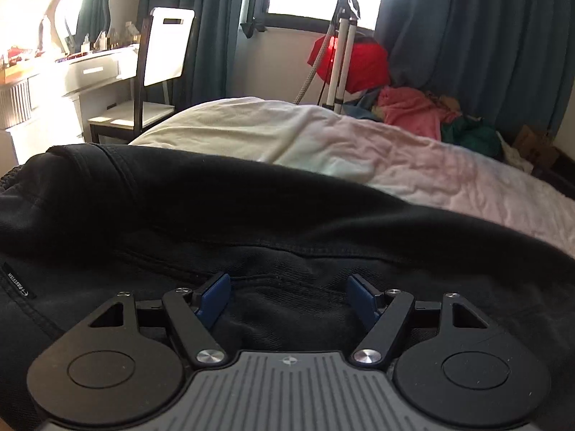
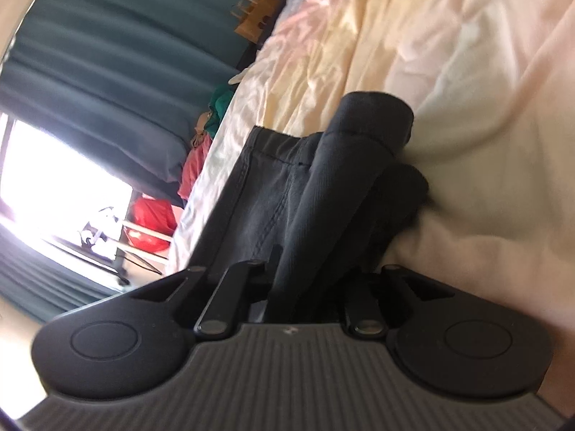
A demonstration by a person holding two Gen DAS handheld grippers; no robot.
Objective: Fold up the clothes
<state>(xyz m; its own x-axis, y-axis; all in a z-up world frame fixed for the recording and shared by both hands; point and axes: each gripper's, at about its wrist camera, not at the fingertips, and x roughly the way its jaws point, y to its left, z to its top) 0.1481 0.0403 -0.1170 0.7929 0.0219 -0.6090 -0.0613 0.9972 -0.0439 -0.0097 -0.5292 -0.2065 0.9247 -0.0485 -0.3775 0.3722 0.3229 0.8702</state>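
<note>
A black garment [image 1: 222,215] lies spread on the bed in the left wrist view, with stitched seams and a small label at the left. My left gripper [image 1: 289,296] hovers low over it, its blue pads [image 1: 212,296] wide apart with only cloth beneath. In the right wrist view, which is rolled sideways, my right gripper [image 2: 316,280] is shut on a bunched fold of the same black garment [image 2: 345,165]. The fold runs forward from the jaws onto the bed, and the fingertips are hidden by the cloth.
The bed's pale, wrinkled sheet [image 1: 359,143] spreads beyond the garment. A pile of red, pink and green clothes [image 1: 413,111] lies by the teal curtains. A white stand [image 1: 341,54], a chair [image 1: 158,72] and a dresser [image 1: 72,72] stand near the window.
</note>
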